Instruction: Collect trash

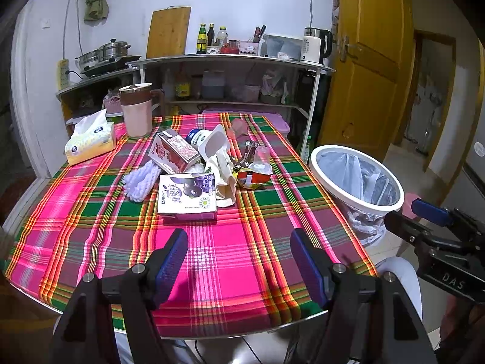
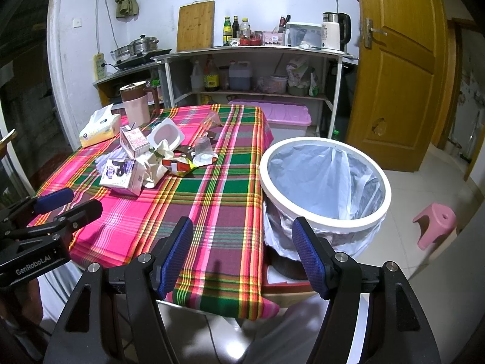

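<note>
A pile of trash lies mid-table on the plaid cloth (image 1: 230, 254): a purple drink carton (image 1: 188, 195), a red-and-white carton (image 1: 175, 151), a white yogurt cup (image 1: 216, 142), crumpled paper (image 1: 222, 176), a clear plastic cup (image 1: 262, 159) and a red snack wrapper (image 1: 253, 179). The pile also shows in the right wrist view, with the purple carton (image 2: 121, 174). A white bin (image 2: 324, 182) with a plastic liner stands right of the table. My left gripper (image 1: 239, 251) is open and empty over the near table. My right gripper (image 2: 242, 242) is open and empty near the table's front right corner, beside the bin.
A tissue box (image 1: 91, 139) and a pink jug (image 1: 136, 109) stand at the table's far left. A shelf unit (image 1: 230, 69) with bottles and a kettle is behind. A pink stool (image 2: 433, 224) is on the floor right of the bin. A wooden door (image 2: 397, 60) stands open.
</note>
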Available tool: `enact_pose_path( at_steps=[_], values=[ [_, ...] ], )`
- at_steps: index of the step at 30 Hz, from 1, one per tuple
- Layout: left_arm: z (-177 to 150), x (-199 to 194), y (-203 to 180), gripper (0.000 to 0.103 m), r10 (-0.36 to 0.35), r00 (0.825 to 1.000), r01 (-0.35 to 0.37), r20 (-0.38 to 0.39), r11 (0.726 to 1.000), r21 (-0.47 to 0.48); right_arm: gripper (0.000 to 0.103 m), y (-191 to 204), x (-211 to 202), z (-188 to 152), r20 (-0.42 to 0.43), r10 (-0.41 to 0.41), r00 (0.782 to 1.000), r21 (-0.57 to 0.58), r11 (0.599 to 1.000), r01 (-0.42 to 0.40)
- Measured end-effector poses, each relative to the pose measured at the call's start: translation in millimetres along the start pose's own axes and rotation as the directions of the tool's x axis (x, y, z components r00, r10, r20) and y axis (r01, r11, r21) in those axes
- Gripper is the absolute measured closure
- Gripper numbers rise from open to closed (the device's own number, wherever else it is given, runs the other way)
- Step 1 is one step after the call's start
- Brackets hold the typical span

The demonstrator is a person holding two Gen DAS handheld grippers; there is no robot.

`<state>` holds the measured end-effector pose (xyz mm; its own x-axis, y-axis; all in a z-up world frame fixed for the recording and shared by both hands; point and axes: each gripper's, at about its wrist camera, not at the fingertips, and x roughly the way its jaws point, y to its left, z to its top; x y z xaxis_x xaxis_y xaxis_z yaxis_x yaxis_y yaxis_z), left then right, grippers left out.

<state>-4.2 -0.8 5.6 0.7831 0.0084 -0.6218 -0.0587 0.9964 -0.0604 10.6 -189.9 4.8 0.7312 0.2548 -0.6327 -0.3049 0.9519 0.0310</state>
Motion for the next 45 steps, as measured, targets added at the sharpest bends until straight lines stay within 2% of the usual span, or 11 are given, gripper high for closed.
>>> enact_pose_path(
  at_steps=[45],
  values=[
    [2.3, -1.3, 1.7, 0.033, 0.002, 1.0, -0.002, 0.001, 1.0, -0.013, 0.035, 2.3, 3.9, -1.3, -0.009, 0.007, 1.0, -0.004, 1.0, -0.007]
  ],
)
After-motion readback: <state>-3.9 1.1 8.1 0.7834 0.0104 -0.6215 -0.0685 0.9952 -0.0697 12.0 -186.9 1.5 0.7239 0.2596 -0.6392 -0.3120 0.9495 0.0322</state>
